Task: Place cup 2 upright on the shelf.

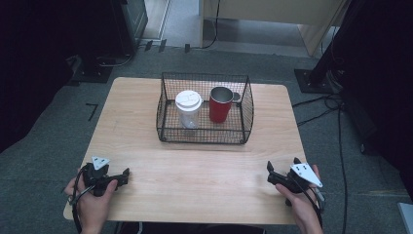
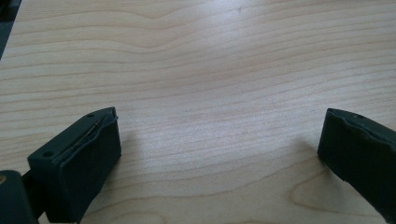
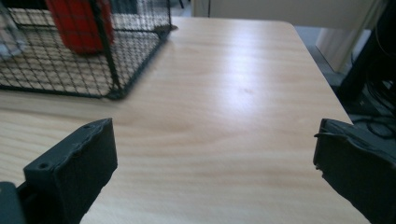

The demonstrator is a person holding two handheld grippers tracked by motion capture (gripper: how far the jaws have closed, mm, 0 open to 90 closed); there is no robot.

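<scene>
A black wire basket (image 1: pixel 246 109) stands on the far middle of the wooden table (image 1: pixel 195 165). Inside it are a clear cup with a white lid (image 1: pixel 188 108) on the left and a red mug (image 1: pixel 220 104) on the right, both upright. My left gripper (image 1: pixel 124 177) rests near the front left corner, open, with bare wood between its jaws (image 2: pixel 219 140). My right gripper (image 1: pixel 282 164) sits near the front right edge, also open and empty (image 3: pixel 215 144). In the right gripper view the basket corner (image 3: pixel 108 56) and the red mug (image 3: pixel 79 23) lie ahead to the left.
Bare tabletop stretches between the grippers and the basket. Cables (image 1: pixel 336 126) run over the grey floor to the right of the table, and dark equipment stands (image 1: pixel 316 78) sit at the back on both sides.
</scene>
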